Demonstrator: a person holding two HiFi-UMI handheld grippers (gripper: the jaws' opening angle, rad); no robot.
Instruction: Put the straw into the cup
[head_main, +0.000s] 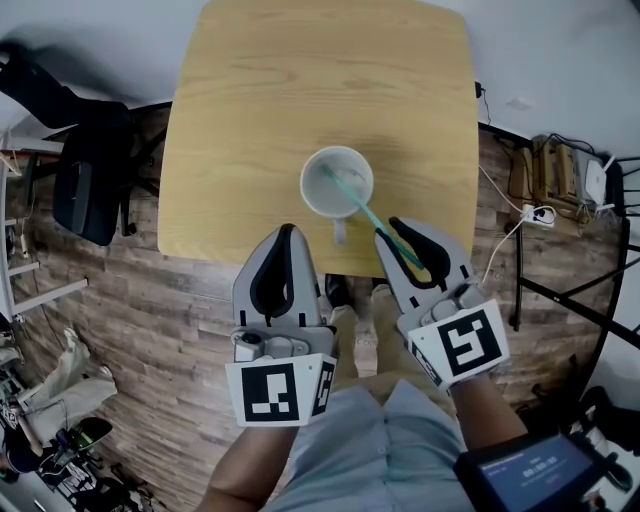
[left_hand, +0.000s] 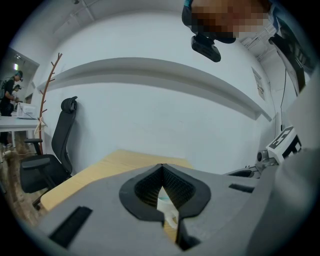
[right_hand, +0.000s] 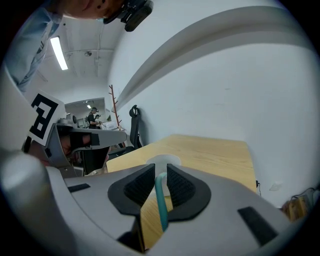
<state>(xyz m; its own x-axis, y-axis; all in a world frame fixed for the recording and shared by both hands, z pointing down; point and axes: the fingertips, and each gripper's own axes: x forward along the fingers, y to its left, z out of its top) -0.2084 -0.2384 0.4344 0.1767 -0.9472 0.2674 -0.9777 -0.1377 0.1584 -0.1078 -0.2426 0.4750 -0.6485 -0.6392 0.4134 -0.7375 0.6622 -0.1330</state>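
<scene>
A white cup (head_main: 337, 180) stands near the front edge of the wooden table (head_main: 260, 90), its handle pointing toward me. A teal straw (head_main: 372, 216) slants from inside the cup back to my right gripper (head_main: 393, 232), which is shut on the straw's near end just off the table's edge. In the right gripper view the straw (right_hand: 160, 197) runs between the closed pads, and the cup (right_hand: 162, 161) shows beyond them. My left gripper (head_main: 287, 232) hovers at the table's front edge, left of the cup's handle, shut and empty. In its own view the left gripper (left_hand: 161, 166) has its tips touching, and a sliver of the cup (left_hand: 165, 205) shows behind.
A black office chair (head_main: 88, 180) stands left of the table. Cables and a power strip (head_main: 538, 213) lie on the wood floor at the right, beside a black table frame (head_main: 575, 300). A dark device with a screen (head_main: 535, 470) is at the bottom right. A white wall rises behind the table.
</scene>
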